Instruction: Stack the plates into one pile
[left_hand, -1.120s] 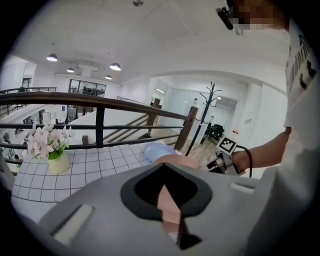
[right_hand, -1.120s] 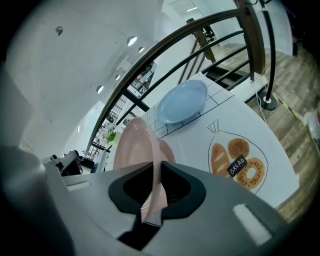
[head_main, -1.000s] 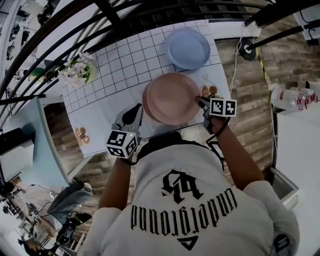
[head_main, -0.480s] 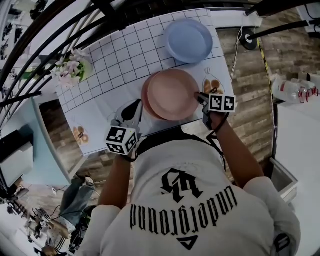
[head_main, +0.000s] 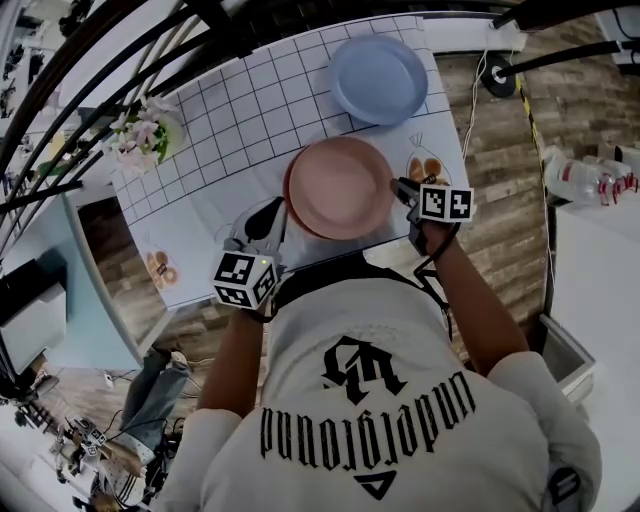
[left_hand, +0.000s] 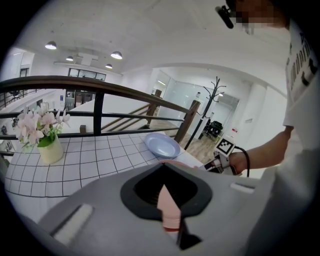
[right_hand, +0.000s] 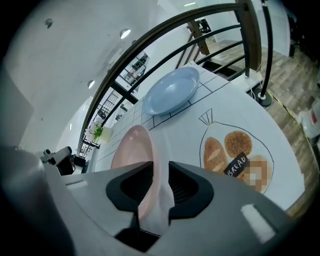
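A round, shallow pink plate (head_main: 342, 187) lies on the checked tablecloth (head_main: 230, 120). The left gripper (head_main: 279, 216) pinches its left rim; the right gripper (head_main: 401, 188), jaws just opening, loosely straddles its right rim.

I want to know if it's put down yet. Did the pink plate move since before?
Yes, a little. The pink plate has shifted left, away from the bread drawing on the tablecloth, so a wider gap now shows between them.

Table (head_main: 230, 130): blue plate (head_main: 377, 79), perhaps two pink plates (head_main: 340, 187), flowers (head_main: 143, 140)
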